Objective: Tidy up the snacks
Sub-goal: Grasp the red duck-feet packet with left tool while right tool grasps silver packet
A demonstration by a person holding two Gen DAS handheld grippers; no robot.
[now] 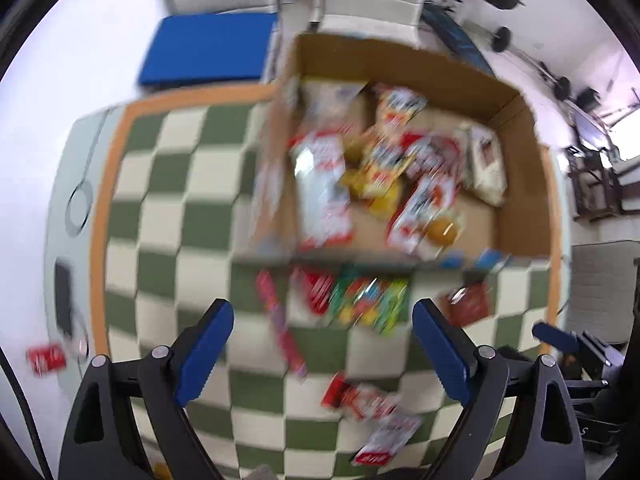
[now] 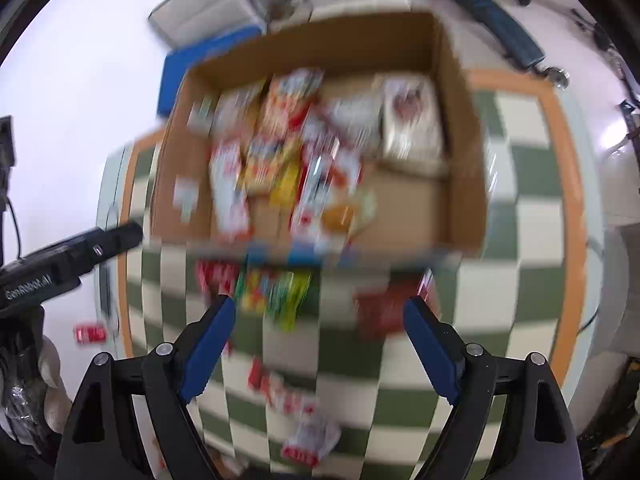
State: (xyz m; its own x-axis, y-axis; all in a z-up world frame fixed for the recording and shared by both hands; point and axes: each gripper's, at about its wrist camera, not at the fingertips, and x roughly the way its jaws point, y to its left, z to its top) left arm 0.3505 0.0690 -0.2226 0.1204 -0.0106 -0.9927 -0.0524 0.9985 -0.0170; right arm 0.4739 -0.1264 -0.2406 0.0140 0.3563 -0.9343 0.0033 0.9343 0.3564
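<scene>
Your left gripper and right gripper: both spread wide, empty, above the checkered mat. Loose snack packets lie ahead, beside the part-filled cardboard box.

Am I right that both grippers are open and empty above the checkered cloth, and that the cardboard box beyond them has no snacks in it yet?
Not quite: the cardboard box already holds a pile of snack packets, as both wrist views show. The rest stands: the left gripper and right gripper are open and empty above the checkered cloth.
</scene>
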